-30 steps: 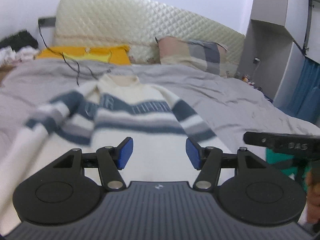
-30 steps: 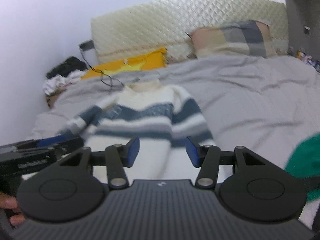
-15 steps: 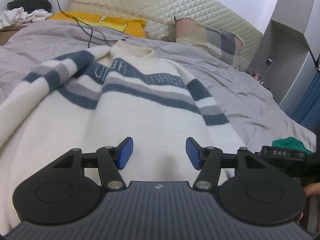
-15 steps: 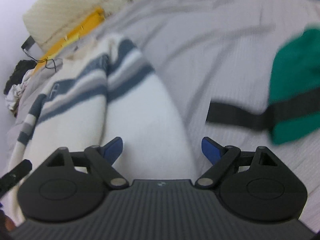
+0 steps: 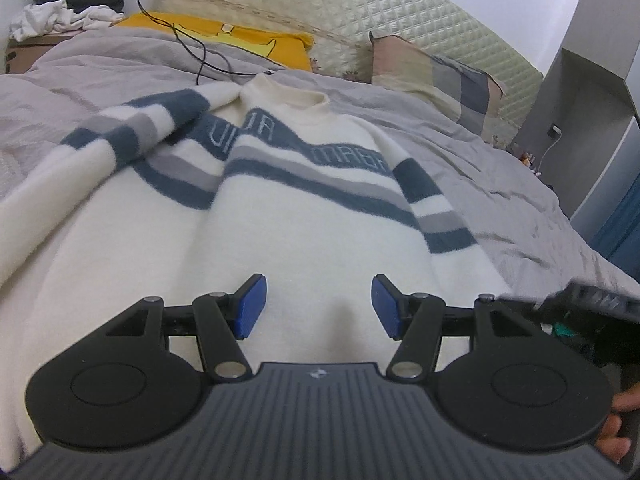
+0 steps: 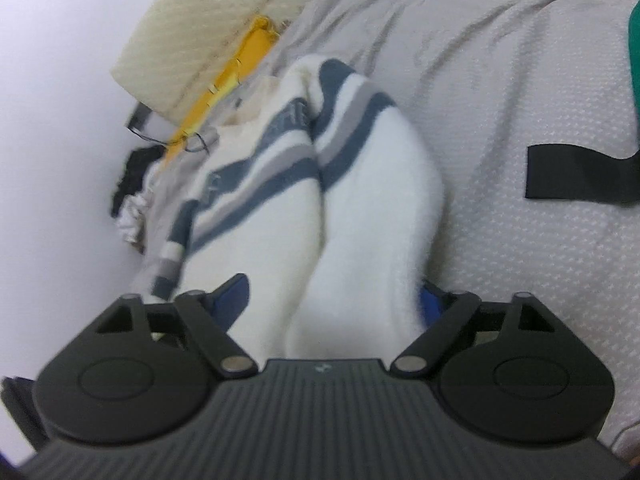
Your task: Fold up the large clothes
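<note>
Grey bedding (image 5: 460, 152) covers a wide bed, with a quilted cream headboard (image 5: 360, 12), a yellow pillow (image 5: 224, 38) and a plaid pillow (image 5: 436, 76) at the far end.

Left wrist view: a cream sweater (image 5: 280, 232) with navy and grey stripes lies face up, its collar toward the headboard, so its long axis runs straight away from the tool. One sleeve is folded across the chest. The left gripper (image 5: 318, 306) hovers over the hem, jaws wide apart, holding nothing.

Right wrist view, tilted and blurred: the sweater's right sleeve (image 6: 372, 200) runs lengthwise from shoulder to cuff, directly into the right gripper (image 6: 332, 308). Its jaws are spread either side of the cuff end; whether they touch the fabric cannot be told. This hand is nearer the sleeve, so likely folds it next.

Only this view shows a black strap (image 6: 580, 178) and green cloth (image 6: 634, 52) on the sheet; only the left shows the folded sleeve.
</note>
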Available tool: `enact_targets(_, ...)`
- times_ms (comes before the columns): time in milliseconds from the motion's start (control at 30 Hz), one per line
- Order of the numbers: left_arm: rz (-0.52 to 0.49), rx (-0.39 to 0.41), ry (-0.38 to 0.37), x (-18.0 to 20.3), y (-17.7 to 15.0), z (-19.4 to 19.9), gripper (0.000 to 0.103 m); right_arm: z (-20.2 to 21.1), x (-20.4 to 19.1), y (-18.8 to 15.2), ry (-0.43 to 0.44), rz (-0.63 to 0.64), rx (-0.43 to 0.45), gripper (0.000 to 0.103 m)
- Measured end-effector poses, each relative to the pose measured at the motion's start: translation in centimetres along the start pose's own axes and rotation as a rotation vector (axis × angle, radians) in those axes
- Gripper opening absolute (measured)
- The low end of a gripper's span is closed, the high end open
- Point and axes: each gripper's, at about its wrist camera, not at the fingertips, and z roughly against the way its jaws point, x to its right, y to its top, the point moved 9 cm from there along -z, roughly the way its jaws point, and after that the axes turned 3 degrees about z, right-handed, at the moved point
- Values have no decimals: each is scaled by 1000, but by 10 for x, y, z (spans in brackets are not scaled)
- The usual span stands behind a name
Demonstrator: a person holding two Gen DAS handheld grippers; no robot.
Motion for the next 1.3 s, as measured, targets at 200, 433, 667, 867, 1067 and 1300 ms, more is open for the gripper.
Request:
enact_targets(200, 15, 6, 21, -7, 1, -1, 64, -11, 21, -7, -130, 16, -50, 59)
enact_targets(433, 28, 26, 50, -12, 4, 4, 64, -6, 11, -5, -197, 111, -15, 25)
enact_targets(667, 59, 54, 46, -17, 11, 15, 64, 28, 2, 26, -268, 205, 92, 21)
enact_targets(867, 66, 52, 43, -19, 12, 16, 64, 53, 4, 106, -418, 382, 145, 20)
enact_targets(1067, 67, 22, 27, -18, 10, 4, 64, 74, 9, 218, -627, 553, 244, 20)
enact_targets(1300, 68, -3, -25, -15, 13, -11, 64, 81, 20, 331, -795, 606, 374, 20)
